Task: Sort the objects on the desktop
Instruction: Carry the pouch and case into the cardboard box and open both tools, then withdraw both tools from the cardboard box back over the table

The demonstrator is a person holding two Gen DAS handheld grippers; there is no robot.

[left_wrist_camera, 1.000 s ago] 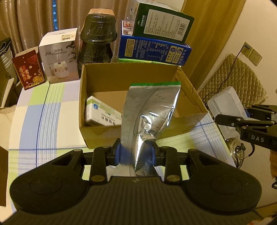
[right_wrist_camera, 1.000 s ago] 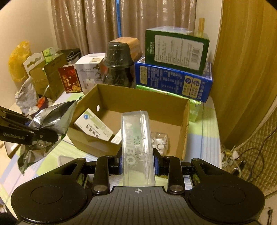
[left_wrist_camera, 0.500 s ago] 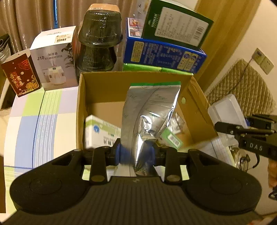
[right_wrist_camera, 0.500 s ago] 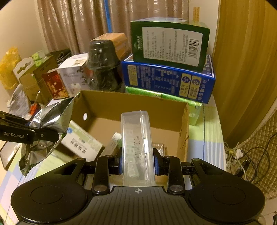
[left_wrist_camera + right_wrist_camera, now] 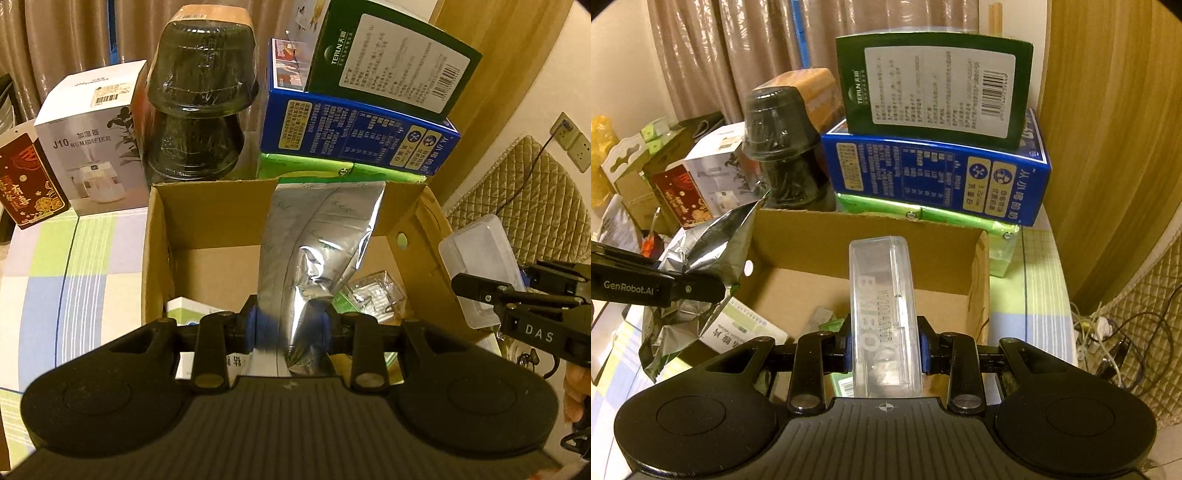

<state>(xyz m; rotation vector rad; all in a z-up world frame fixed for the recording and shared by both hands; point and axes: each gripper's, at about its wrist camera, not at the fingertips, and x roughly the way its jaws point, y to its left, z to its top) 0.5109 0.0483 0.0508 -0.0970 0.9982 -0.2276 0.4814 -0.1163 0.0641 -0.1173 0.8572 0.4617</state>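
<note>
My left gripper [image 5: 290,326] is shut on a silver foil pouch [image 5: 317,251] and holds it upright over the open cardboard box [image 5: 159,236]. My right gripper [image 5: 884,349] is shut on a clear plastic case [image 5: 882,306] and holds it above the same box [image 5: 979,280], toward its right side. Inside the box lie a white and green medicine carton [image 5: 738,328], a small clear container [image 5: 373,293] and a small green packet [image 5: 831,325]. The pouch also shows in the right wrist view [image 5: 701,258], and the case in the left wrist view [image 5: 480,258].
Behind the box stand stacked black bowls [image 5: 199,96], a white humidifier box [image 5: 96,136], a red packet [image 5: 26,184], and a green box [image 5: 388,59] on a blue box [image 5: 354,136]. A quilted chair [image 5: 524,206] and cables [image 5: 1108,339] are off the table's right edge.
Both grippers have moved forward and over the box with their loads still held. The box interior now fills more of both views.
</note>
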